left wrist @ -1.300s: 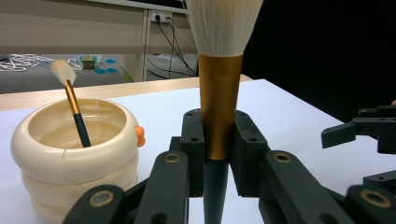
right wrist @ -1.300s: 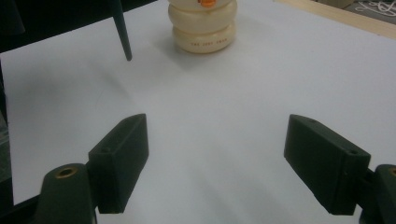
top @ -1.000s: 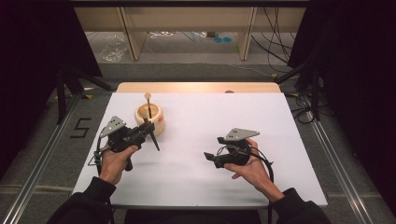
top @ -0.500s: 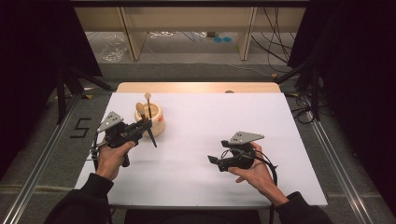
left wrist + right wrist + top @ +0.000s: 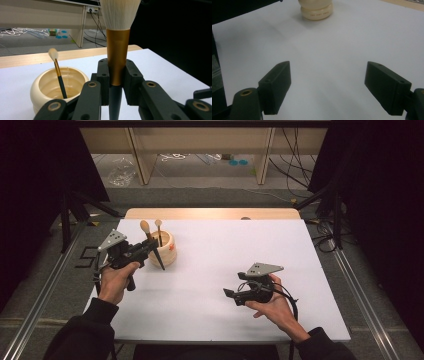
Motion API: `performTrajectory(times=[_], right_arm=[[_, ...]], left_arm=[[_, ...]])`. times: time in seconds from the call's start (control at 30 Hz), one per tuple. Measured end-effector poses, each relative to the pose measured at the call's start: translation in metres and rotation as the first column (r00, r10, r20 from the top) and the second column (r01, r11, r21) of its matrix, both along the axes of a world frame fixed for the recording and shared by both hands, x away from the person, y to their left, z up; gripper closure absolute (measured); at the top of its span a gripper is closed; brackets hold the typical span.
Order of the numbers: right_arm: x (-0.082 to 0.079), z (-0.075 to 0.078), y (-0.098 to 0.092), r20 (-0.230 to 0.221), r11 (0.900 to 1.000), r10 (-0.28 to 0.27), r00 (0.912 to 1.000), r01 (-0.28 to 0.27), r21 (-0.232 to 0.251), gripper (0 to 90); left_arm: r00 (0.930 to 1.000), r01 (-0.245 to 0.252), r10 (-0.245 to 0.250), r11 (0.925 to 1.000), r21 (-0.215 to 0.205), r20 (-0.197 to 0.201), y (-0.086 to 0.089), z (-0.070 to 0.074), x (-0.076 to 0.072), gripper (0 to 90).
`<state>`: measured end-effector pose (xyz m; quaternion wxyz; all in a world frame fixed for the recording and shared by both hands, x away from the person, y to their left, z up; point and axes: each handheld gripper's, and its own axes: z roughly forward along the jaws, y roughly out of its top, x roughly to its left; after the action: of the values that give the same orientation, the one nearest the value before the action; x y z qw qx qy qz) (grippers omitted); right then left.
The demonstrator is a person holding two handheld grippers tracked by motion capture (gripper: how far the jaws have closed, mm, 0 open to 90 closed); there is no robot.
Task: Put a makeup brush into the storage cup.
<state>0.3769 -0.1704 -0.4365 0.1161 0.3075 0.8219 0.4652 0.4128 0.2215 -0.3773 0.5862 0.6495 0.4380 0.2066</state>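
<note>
At table's far-left corner: cream pot (image 5: 165, 248) w/ one small brush (image 5: 58, 72) leaning inside.
L gripper (image 5: 116, 75): clamped on gold ferrule of big brush (image 5: 116, 45), bristles up, dark handle pointing down, just beside pot on its near side.
R gripper (image 5: 327, 87): jaws wide apart, nothing between, low over bare white table (image 5: 225, 270), well apart from pot.
Likely step: dropping big brush into pot, handle first.
Risk 1: handle tip catches rim → pot tips or slides; nothing braces it.
Risk 2: handle knocks small brush, flips it out.
Risk 3: grip sits on smooth tapered ferrule → brush may slip or swivel in jaws.
Risk 4: released off-centre, top-heavy brush could fall out.
</note>
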Motion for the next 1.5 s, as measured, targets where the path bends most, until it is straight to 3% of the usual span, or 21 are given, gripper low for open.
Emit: performTrajectory(times=[0.87, 1.5], right_arm=[[0.001, -0.001, 0.001, -0.016, 1.0, 0.004, 0.9999, -0.004, -0.016, 22.0], [0.001, -0.003, 0.002, -0.019, 1.0, 0.011, 0.9998, -0.011, -0.021, 22.1]], left_arm=[[0.9943, -0.092, 0.091, 0.9956, 0.018, 0.054, 0.016, 0.03, 0.036, 77.0], [0.9893, -0.138, 0.137, 0.9903, 0.016, 0.051, 0.011, 0.026, 0.069, 77.0]])
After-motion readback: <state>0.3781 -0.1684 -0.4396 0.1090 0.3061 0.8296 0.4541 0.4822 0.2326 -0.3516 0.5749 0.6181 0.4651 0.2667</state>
